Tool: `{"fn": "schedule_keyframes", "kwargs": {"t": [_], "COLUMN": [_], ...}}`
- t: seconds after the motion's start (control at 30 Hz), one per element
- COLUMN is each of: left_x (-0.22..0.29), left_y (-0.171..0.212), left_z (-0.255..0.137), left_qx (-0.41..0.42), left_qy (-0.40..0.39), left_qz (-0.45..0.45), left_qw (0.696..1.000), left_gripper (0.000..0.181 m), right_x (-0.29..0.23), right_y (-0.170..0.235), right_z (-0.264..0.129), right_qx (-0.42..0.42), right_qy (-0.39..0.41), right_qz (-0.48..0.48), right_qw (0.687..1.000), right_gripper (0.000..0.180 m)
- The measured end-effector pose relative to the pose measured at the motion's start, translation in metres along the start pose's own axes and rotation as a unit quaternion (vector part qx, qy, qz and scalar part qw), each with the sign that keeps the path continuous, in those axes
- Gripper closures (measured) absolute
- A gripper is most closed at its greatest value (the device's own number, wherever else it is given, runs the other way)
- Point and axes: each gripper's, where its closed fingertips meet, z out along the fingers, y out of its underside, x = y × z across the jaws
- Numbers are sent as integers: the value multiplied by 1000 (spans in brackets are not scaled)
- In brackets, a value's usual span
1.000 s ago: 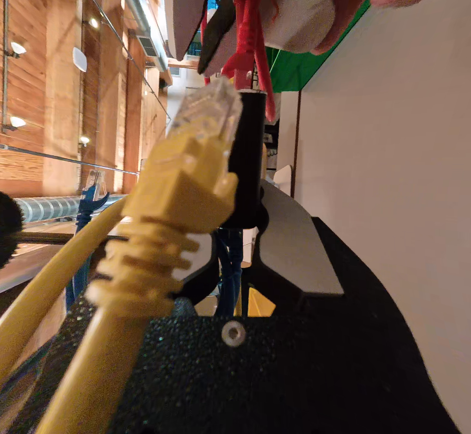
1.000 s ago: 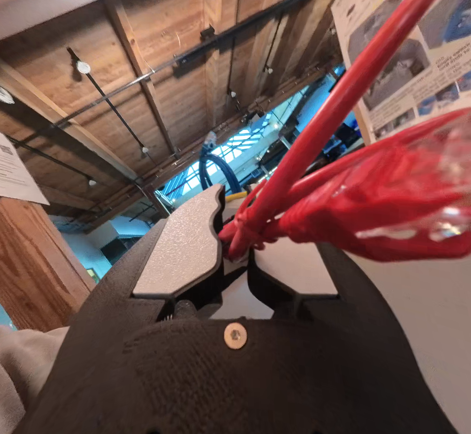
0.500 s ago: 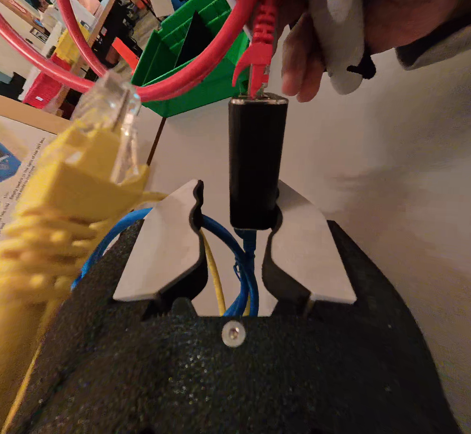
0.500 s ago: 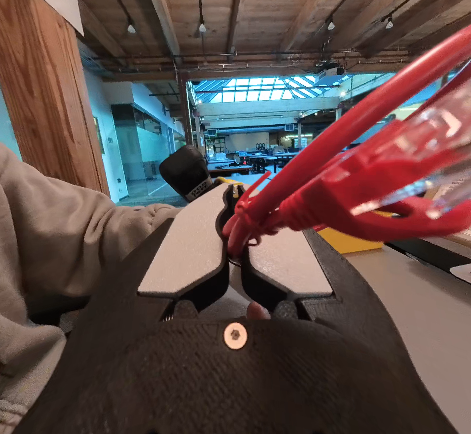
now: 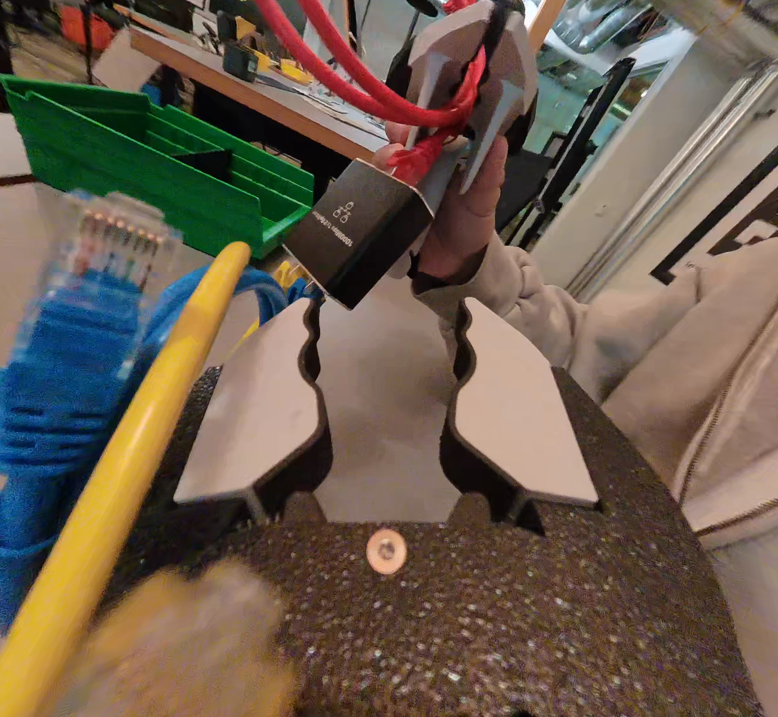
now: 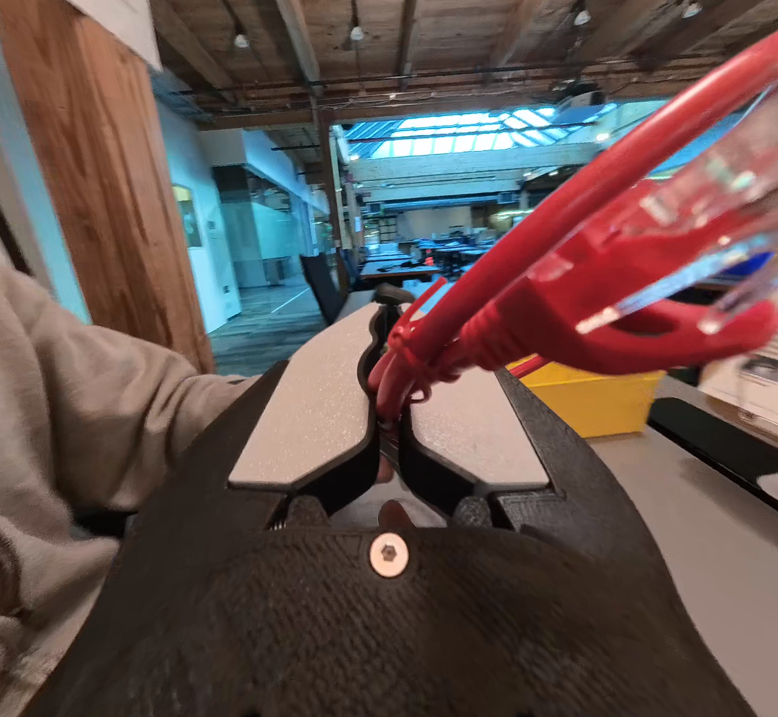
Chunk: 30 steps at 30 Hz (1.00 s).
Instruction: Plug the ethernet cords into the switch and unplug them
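While spread wide with nothing between its grey pads, left gripper point(image 5: 385, 313) points up at a small black box-shaped switch point(image 5: 358, 238) hanging just beyond its fingertips, apart from them. Plugged into the switch's upper end: a red ethernet cord point(image 5: 332, 69), looped above and pinched by the right gripper point(image 5: 471, 77) farther off. From the switch's lower end, a blue ethernet cord point(image 5: 269, 296) and a yellow ethernet cord point(image 5: 126, 444), the yellow crossing the left foreground beside a blurred blue plug with a clear tip point(image 5: 101, 250). Behind, a green plastic bin point(image 5: 139, 166) on the pale table point(image 5: 379, 423). In the right wrist view, right gripper pressed together on the red cord bundle, its free red plug with clear tip close to the lens at right; a yellow bin point(image 6: 589, 398) beyond; a grey sleeve point(image 6: 84, 402) at left.
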Motion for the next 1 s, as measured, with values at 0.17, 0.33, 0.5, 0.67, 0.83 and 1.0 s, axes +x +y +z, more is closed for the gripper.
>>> {"fn": "schedule_keyframes", "kwargs": {"t": [0.17, 0.33, 0.5, 0.67, 0.83, 1.0], "left_x": [12, 14, -5, -16, -27, -4], "left_y": [24, 30, 31, 28, 26, 30], "left_z": [0, 6, 15, 13, 20, 45], "left_qx": [-58, -59, -37, 2, 13, 10], "left_qy": [103, 129, 80, 2, -66, 77], "left_qz": [-91, -86, -49, -13, -3, -107], "left_qw": [989, 986, 995, 1000, 998, 991], "left_gripper": [103, 111, 128, 107, 121, 96], "right_x": [-14, -26, -23, -17, -26, -41], "right_y": [-1, -6, -7, -16, -17, -7], "right_z": [8, 2, -2, -9, -10, 1], "right_qx": [-17, 2, 7, 19, 44, 29], "right_qy": [-76, -143, -139, -122, -166, -213], "right_qz": [4, 6, 7, -3, 15, 23], "right_qw": [997, 990, 990, 992, 985, 976], "right_gripper": [176, 176, 176, 176, 176, 176]}}
